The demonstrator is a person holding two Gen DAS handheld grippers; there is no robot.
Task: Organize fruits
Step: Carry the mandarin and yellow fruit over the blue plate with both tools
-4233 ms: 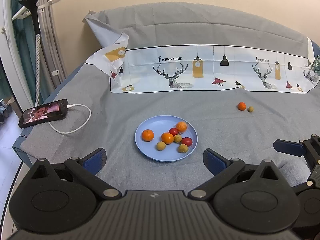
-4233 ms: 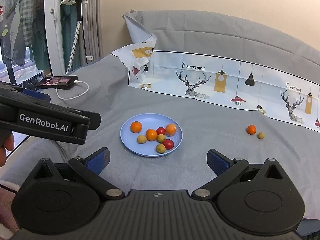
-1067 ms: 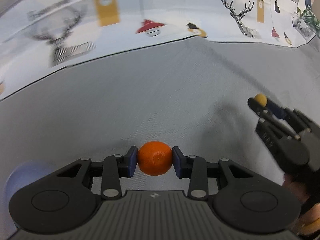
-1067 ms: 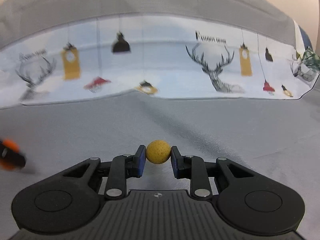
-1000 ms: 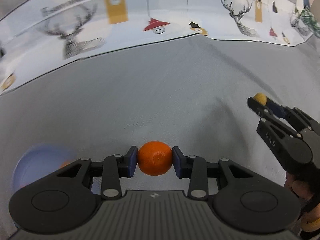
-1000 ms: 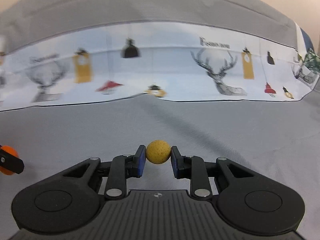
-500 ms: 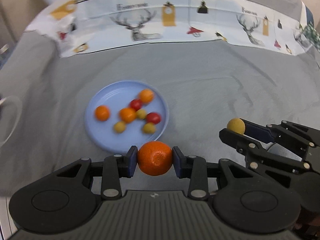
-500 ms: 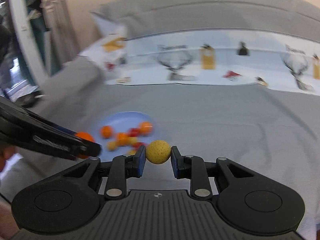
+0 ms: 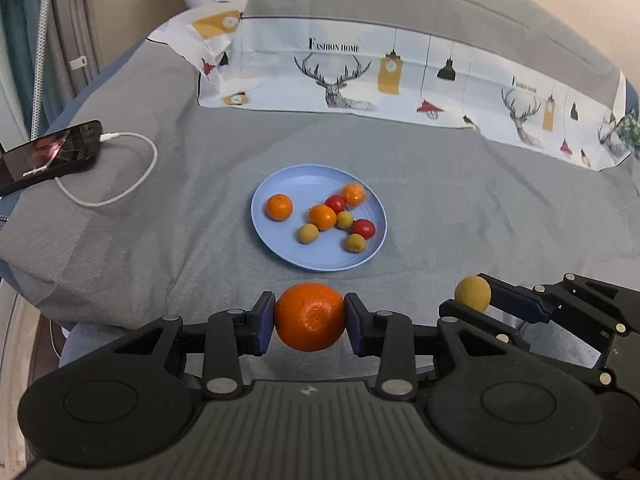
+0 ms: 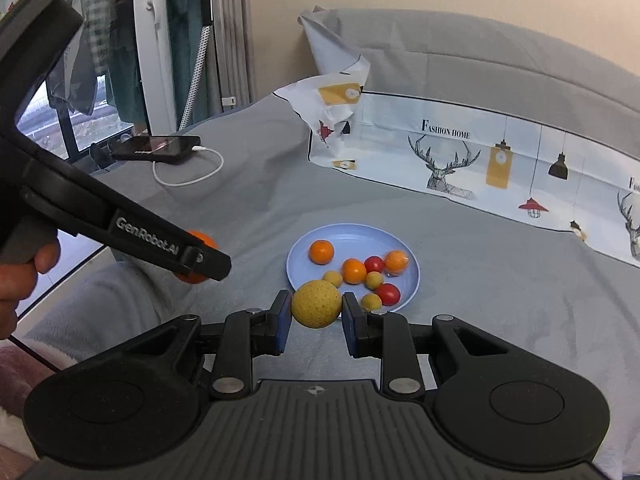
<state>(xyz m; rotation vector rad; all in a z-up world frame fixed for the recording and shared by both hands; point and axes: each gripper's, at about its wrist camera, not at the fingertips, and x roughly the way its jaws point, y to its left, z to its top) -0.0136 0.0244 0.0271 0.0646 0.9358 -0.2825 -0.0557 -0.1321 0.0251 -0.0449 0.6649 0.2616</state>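
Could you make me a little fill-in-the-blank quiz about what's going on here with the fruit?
1. The left gripper is shut on an ____ fruit.
2. The right gripper holds a small ____ fruit.
3. The blue plate holds ____ fruits.
4. A white cable is plugged into the ____.

Missing words: orange; yellow; eight; phone

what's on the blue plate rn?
On the round blue plate: three oranges, two red tomatoes, three small yellow fruits. In the right wrist view, the held yellow fruit covers its near rim.
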